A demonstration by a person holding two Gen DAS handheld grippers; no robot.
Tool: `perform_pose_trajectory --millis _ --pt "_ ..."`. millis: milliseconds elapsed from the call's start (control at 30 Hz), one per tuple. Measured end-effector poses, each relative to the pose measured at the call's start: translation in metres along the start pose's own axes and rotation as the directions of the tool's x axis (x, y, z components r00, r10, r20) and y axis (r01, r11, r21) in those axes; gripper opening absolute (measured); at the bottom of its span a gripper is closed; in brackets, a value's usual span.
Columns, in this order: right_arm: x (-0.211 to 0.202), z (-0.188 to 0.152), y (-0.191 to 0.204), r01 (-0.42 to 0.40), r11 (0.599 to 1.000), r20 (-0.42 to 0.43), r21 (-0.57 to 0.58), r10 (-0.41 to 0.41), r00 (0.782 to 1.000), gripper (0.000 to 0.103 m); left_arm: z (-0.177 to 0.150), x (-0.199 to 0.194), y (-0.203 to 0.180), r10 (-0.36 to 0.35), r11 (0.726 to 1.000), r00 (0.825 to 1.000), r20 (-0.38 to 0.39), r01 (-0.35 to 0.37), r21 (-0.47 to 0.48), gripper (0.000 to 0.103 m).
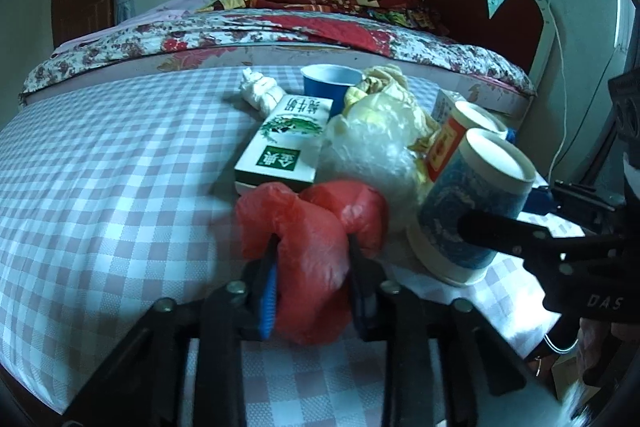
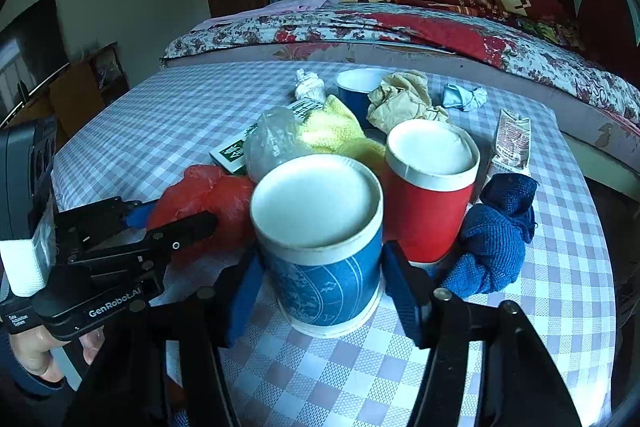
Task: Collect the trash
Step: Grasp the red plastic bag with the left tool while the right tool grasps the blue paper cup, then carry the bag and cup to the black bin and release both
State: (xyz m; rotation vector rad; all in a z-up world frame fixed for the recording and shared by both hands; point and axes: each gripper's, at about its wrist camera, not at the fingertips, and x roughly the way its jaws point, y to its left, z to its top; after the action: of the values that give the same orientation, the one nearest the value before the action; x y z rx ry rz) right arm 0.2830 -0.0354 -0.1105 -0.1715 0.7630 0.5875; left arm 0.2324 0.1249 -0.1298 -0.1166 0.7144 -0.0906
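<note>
**Ana:** Left wrist view has the left gripper (image 1: 312, 259) clenched on the red plastic bag (image 1: 310, 227), which bulges out on both sides of the pads and lies on the checked tablecloth (image 1: 100, 167). What does yours show?

**Ben:** Right wrist view has the right gripper (image 2: 322, 275) straddling the blue paper cup (image 2: 320, 239), a blue pad on each side of its wall. I can't tell whether the pads press yet, so I'd call it not yet gripped.

**Ana:** My worry is the cup. It's thin paper, so a hard squeeze could crush it, and a loose one could let it slip. The red paper cup (image 2: 430, 187) stands just beside it and could be knocked over by the outer finger.

**Ben:** And the bag is slack, so it could slide out of your pads when lifted, or drag the milk carton (image 1: 286, 143) it rests against.

**Ana:** Your view alone shows the dark blue knitted cloth (image 2: 496, 239), the light blue wad (image 2: 464, 97) and the yellow cloth (image 2: 336, 131).

**Ben:** Yours shows the carton's whole printed top, which the clear plastic bag (image 2: 272, 143) mostly hides from mine.
</note>
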Motion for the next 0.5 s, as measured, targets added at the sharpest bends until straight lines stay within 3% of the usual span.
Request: perform_pose_trajectory --millis 367,500 --pt "-0.076 -0.009 0.003 0.031 0.999 0.118 0.017 -0.033 0.992 0.053 0.003 -0.065 -0.032 0.030 0.996 0.996 0.089 -0.037 0.082 0.020" --pt "-0.116 -0.019 -0.011 0.061 0.996 0.160 0.057 -0.070 0.985 0.053 0.002 -0.085 -0.053 -0.003 0.994 0.993 0.116 -0.010 0.111 0.020"
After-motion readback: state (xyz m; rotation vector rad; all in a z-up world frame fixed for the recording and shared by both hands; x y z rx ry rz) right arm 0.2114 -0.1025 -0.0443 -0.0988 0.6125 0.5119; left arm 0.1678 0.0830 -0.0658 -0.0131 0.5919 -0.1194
